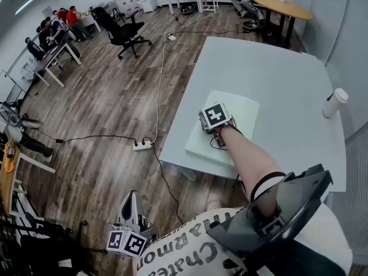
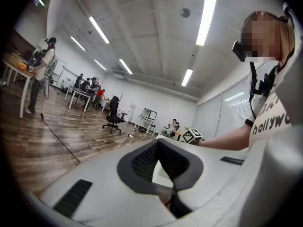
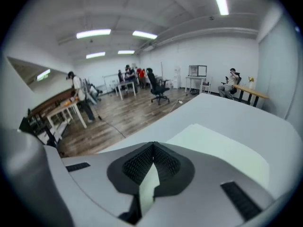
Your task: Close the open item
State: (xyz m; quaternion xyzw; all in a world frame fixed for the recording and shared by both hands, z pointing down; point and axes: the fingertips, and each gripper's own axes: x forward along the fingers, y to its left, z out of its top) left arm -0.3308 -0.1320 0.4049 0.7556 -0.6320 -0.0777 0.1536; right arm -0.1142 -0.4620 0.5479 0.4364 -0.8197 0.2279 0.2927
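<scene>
A pale green flat folder or book (image 1: 230, 119) lies on the grey table (image 1: 276, 79) near its front left edge; it looks flat, and I cannot tell whether a cover is raised. My right gripper (image 1: 208, 125) rests on its near left part, jaws shut tip to tip with nothing between them (image 3: 152, 145); the pale green surface (image 3: 222, 148) stretches out ahead of it. My left gripper (image 1: 132, 199) hangs low beside my body, off the table and above the wooden floor, shut and empty (image 2: 157, 142). From there it looks toward the table (image 2: 163, 170) and the right gripper's marker cube (image 2: 191, 135).
A lidded paper cup (image 1: 334, 102) stands at the table's right edge. On the floor to the left lie a power strip (image 1: 142, 145) and cables. A black office chair (image 1: 122, 32), a round wooden table (image 1: 282, 6) and people at desks (image 1: 54, 27) are farther off.
</scene>
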